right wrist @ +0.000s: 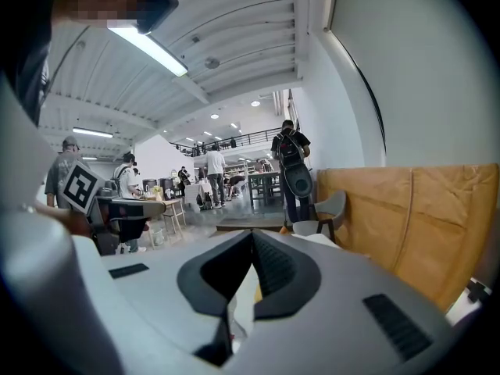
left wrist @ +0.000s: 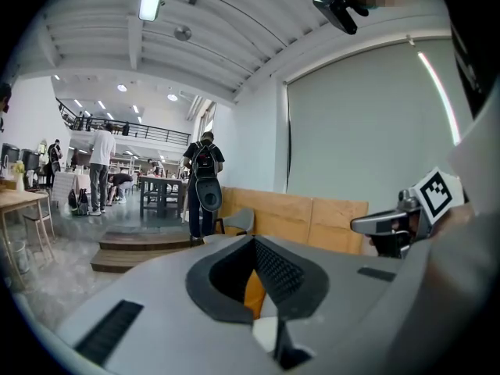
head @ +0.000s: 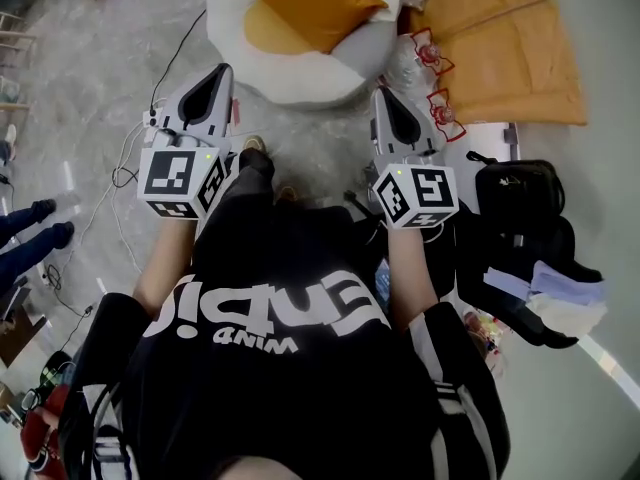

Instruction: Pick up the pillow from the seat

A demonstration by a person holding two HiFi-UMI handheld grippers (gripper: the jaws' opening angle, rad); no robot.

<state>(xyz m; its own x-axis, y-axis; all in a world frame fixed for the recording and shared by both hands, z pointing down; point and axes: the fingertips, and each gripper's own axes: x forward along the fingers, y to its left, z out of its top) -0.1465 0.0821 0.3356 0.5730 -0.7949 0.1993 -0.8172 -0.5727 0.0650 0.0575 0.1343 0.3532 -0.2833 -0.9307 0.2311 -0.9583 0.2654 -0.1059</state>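
An orange pillow [head: 315,3] lies on the egg-shaped white seat [head: 290,76] on the floor ahead of me. My left gripper [head: 222,72] is held up short of the seat's left side, jaws shut with nothing in them. My right gripper [head: 381,94] hovers near the seat's right edge, likewise shut and holding nothing. In the left gripper view the closed jaws [left wrist: 254,241] point level into the room, and a sliver of the orange pillow [left wrist: 254,294] shows through the gap behind them. The right gripper view shows its closed jaws [right wrist: 251,237] the same way.
Orange padded panels [head: 510,38] lie at the far right, with a clear bag with red bows [head: 432,60] beside the seat. A black bag [head: 515,193] and folded cloths [head: 545,293] sit to my right. Cables [head: 120,173] run at the left. A person with a backpack [left wrist: 205,180] stands farther off.
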